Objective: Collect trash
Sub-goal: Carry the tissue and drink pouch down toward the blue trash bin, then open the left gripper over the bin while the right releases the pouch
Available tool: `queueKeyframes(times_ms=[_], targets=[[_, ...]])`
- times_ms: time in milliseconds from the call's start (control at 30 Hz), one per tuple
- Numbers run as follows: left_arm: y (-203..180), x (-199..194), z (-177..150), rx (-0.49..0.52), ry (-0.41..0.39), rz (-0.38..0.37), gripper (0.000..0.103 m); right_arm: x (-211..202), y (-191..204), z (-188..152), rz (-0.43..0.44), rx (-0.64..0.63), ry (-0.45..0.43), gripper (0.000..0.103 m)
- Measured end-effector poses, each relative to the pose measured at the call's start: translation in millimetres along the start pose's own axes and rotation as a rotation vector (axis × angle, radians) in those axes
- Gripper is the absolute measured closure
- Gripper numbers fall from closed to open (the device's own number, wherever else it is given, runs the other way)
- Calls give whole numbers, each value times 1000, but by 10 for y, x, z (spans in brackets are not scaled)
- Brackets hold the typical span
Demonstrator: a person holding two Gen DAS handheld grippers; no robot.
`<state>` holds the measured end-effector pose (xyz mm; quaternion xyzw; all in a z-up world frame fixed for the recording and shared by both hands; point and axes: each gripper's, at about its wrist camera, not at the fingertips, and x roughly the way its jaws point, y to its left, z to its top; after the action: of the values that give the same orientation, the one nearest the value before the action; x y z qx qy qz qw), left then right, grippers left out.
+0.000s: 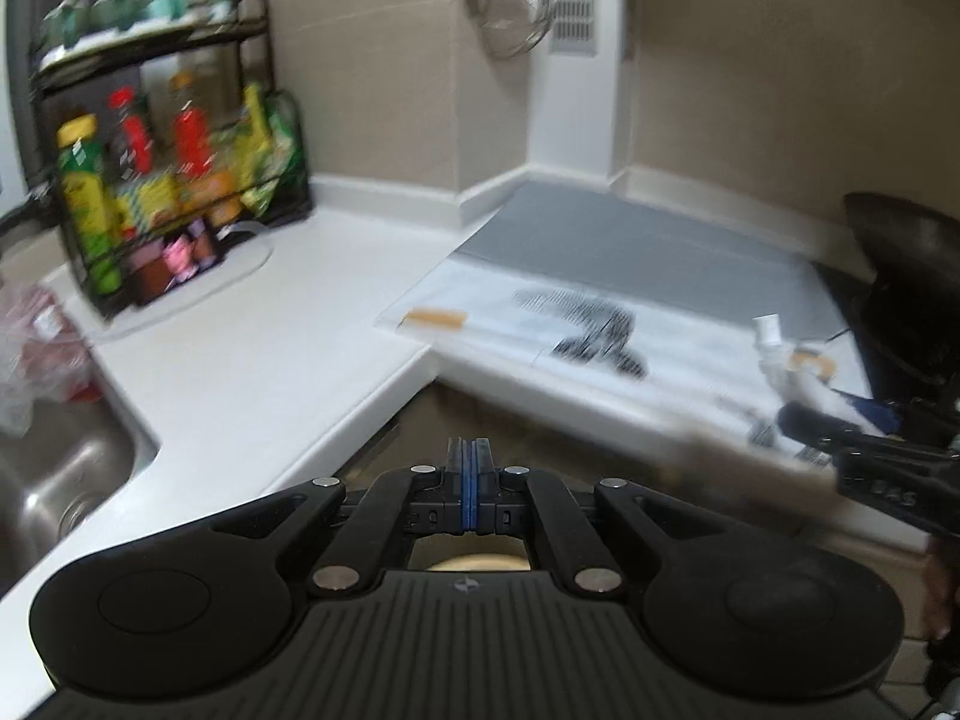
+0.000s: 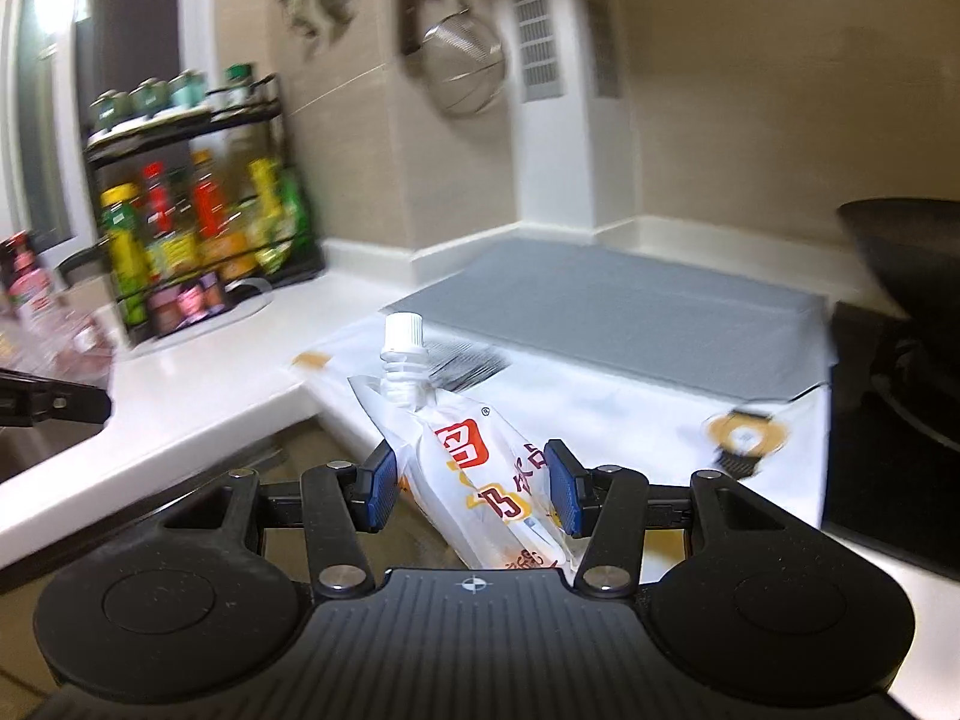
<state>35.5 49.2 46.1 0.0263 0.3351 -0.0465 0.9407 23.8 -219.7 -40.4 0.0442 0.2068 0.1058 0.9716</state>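
Two blue pads of the left hand-held gripper (image 1: 468, 468) are pressed flat together with nothing between them; it hangs out past the front edge of the white tabletop (image 1: 252, 360). From the left wrist view, free surface runs from the steel sink (image 1: 66, 468) on the left across to the printed plastic sheet (image 1: 600, 324) and the grey mat (image 1: 648, 240) behind it. A crowded bottle rack (image 1: 162, 180) fills the back left corner and a dark wok (image 1: 906, 276) the right edge, so this hand is best kept low and central, clear of both.

From the right wrist view, the right hand-held gripper (image 2: 474, 486) stands partly spread, its pads on either flank of a white spouted pouch (image 2: 474, 456), which it carries above the tabletop's front edge, cap uppermost. The pouch is soft and looks lightly pinched; I would judge a steady squeeze below the spout safest, since it could slide. A strainer (image 2: 462, 72) hangs on the wall well behind, out of the way.
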Motion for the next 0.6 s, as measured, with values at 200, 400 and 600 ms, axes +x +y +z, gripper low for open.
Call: queueKeyframes(times_ms=[200, 400, 600], targets=[[169, 122, -481, 6, 105, 55, 103, 139, 278, -336, 116, -39, 125, 50], [292, 645, -958, -46, 267, 84, 103, 904, 655, -856, 215, -65, 356, 50], [413, 906, -1253, -86, 353, 97, 80, 1646, 846, -1378, 208, -48, 566, 50]])
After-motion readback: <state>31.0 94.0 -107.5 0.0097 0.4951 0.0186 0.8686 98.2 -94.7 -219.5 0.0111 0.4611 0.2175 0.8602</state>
